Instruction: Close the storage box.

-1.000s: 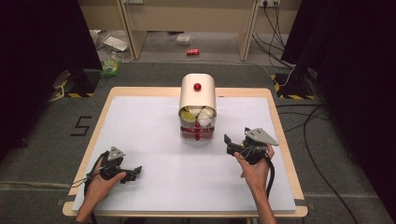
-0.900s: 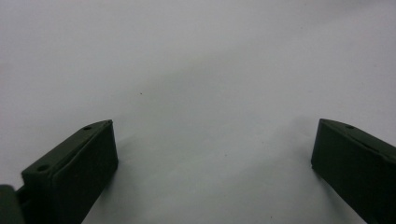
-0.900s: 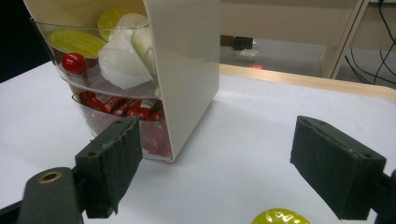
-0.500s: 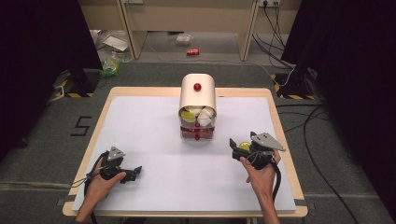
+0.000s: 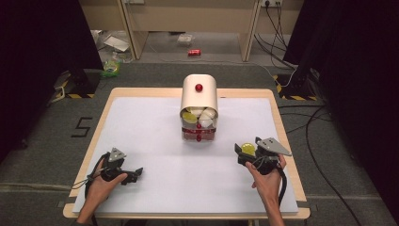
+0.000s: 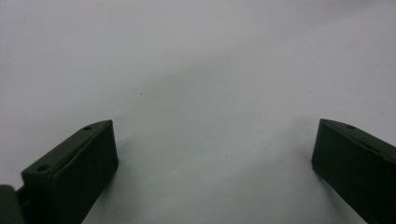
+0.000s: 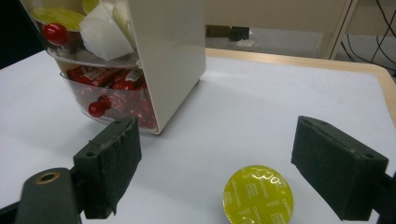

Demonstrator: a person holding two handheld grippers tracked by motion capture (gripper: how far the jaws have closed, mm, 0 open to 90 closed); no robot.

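yellow capsule (image 7: 258,194) | foil-lidded, round | lid up | on table

The person's left hand (image 5: 101,181) comes in from the bottom edge and grips the left gripper (image 5: 135,171), whose jaws point to the person's right and stand wide apart with nothing between the fingertips. The right hand (image 5: 266,176) holds the right gripper (image 5: 239,153), its grey three-cornered plate on top and a cable trailing back along the forearm. Its jaws point left and forward and are spread wide, gripping nothing. The two hands are well apart.
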